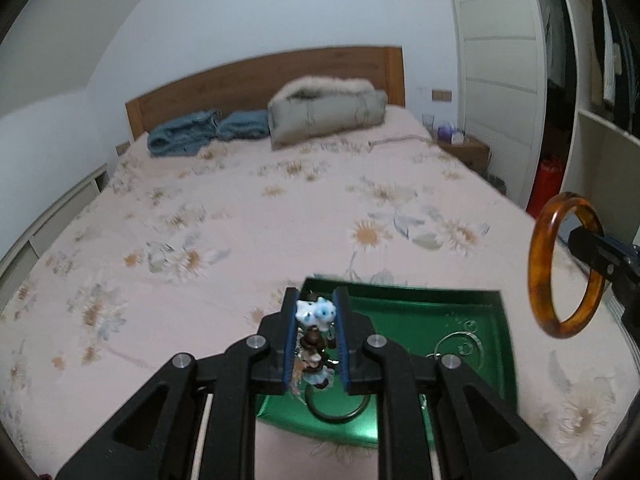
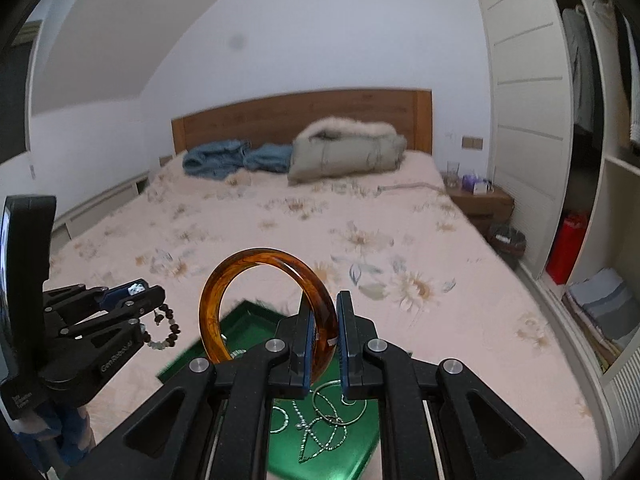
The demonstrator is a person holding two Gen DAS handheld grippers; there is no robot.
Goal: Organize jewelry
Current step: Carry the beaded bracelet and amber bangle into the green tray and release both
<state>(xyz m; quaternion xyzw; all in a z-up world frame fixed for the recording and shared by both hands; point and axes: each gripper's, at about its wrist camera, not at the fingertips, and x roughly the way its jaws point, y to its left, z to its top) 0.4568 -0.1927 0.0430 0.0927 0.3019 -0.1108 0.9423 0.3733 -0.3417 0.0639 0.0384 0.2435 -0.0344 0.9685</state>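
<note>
My left gripper [image 1: 316, 312] is shut on a beaded bracelet [image 1: 316, 336] with blue-white and brown beads, held above the green tray [image 1: 460, 312]. In the right wrist view the same left gripper [image 2: 136, 292] shows at the left with the beaded bracelet [image 2: 166, 332] dangling from it. My right gripper [image 2: 324, 312] is shut on an amber bangle [image 2: 256, 264], held upright above the green tray [image 2: 240, 316]. The amber bangle [image 1: 540, 264] also shows at the right of the left wrist view. Silver chains and hoops [image 2: 320, 420] lie in the tray, and a dark ring [image 1: 340, 414] too.
The tray lies on a bed with a pink floral sheet [image 1: 240, 220]. Blue jeans [image 1: 184, 136] and a fur-trimmed coat [image 1: 328, 112] lie by the wooden headboard [image 1: 260, 76]. A nightstand [image 2: 480, 200], a wardrobe [image 2: 528, 120] and a red object [image 2: 566, 248] stand to the right.
</note>
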